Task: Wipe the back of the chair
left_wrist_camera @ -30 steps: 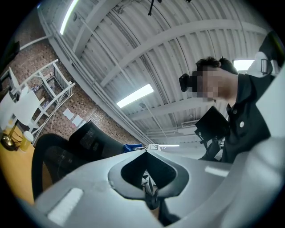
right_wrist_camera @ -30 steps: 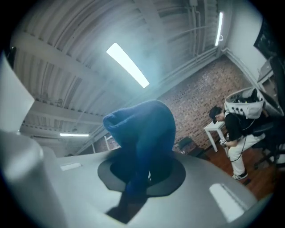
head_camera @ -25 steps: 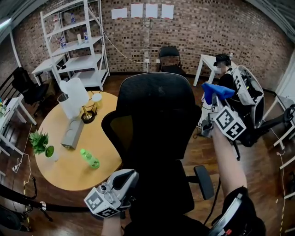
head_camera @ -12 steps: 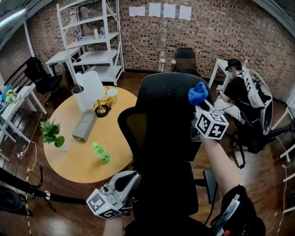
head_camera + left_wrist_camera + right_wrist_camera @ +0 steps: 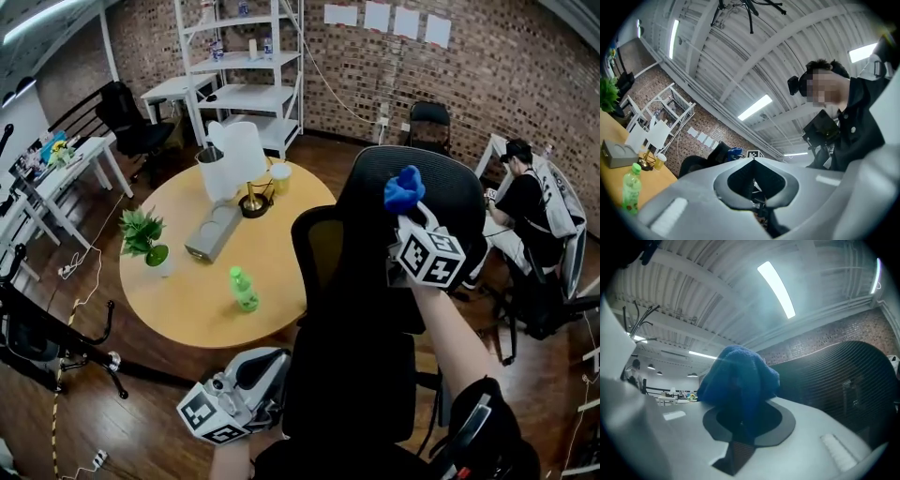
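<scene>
So, right gripper (image 5: pixel 409 208) is clamped on the blue cloth (image 5: pixel 404 187), which bunches up above the jaws, and it's up near the top of the black chair back (image 5: pixel 370 253). From the right gripper view the mesh sits just beside the cloth, but I can't tell whether they actually touch. Left gripper (image 5: pixel 255 373) hangs low beside the chair, jaws pressed together on nothing, so it isn't bracing anything.

My worry: an office chair like this probably swivels, so if I push sideways the back could just turn away instead of getting wiped. Also the pinch only catches the bottom of the cloth. Dragging it across mesh might tug it loose, or the hard jaw tips could scrape instead.
</scene>
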